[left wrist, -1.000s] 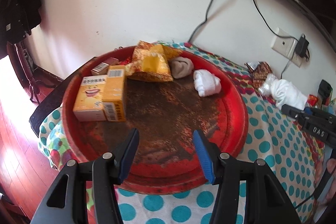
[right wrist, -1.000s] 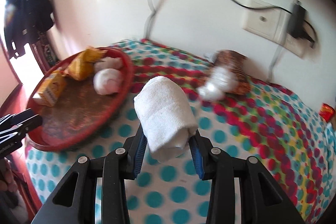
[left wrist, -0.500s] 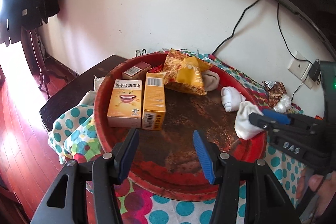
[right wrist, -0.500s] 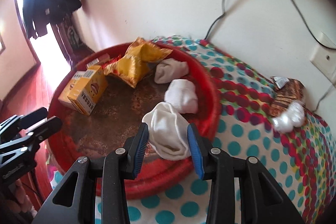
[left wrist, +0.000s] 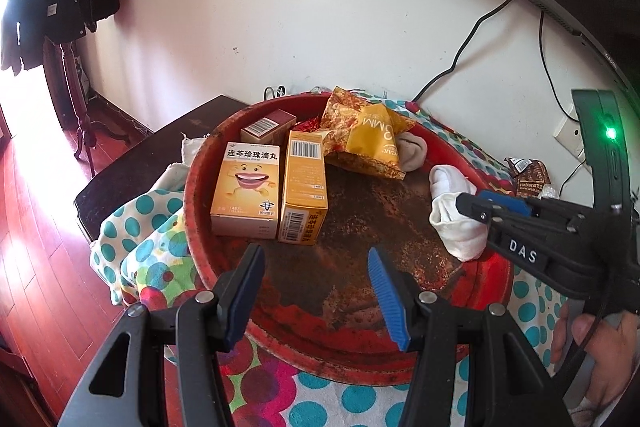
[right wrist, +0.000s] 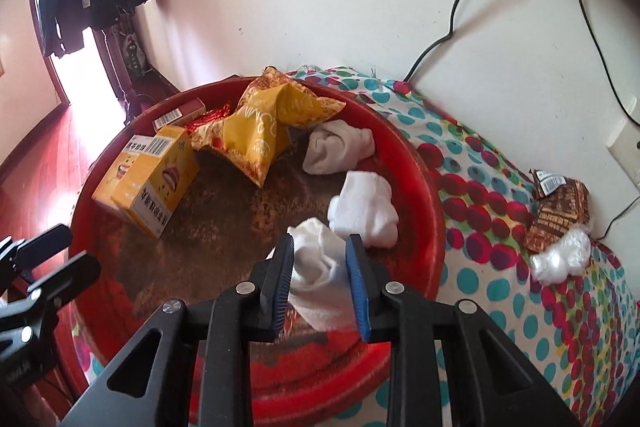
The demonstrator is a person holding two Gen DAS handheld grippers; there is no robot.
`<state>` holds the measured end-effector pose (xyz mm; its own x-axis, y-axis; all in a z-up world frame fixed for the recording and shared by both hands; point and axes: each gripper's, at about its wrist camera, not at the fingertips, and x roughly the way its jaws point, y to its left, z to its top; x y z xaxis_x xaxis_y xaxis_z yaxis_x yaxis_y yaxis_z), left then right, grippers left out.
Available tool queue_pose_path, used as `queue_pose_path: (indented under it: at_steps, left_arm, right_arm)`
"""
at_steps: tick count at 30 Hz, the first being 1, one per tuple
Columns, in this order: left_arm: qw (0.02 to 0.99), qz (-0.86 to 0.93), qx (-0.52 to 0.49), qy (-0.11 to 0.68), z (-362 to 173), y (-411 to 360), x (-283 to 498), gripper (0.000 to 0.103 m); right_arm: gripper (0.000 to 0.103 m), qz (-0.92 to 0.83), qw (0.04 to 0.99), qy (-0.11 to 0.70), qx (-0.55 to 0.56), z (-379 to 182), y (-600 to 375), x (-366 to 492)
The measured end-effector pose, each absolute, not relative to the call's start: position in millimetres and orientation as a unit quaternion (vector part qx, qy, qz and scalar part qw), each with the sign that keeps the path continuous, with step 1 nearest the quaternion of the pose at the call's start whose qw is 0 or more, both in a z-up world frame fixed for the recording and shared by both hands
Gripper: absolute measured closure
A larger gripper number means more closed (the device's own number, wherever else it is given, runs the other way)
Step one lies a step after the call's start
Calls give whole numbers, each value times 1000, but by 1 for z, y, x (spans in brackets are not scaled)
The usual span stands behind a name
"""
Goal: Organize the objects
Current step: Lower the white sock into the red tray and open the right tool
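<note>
White sock is sitting clamped between the closing jaws of the right gripper, low centre of the right view, over the red tray. Left gripper is hovering with jaws apart and empty at the tray's near rim. Risks: limp cloth is sagging and could snag on the pads at release, or crowd the second sock just beyond.
</note>
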<state>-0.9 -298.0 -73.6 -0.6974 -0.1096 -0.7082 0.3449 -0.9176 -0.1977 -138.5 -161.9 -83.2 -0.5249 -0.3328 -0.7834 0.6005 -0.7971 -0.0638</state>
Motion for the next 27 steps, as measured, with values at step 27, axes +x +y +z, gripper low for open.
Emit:
queue_pose_path:
  at_steps: [27]
  left_arm:
    - [126,-903,380,154,-79,-295,-5,48]
  right_arm:
    - [78,-842,290,170,422,-100,-156,-115]
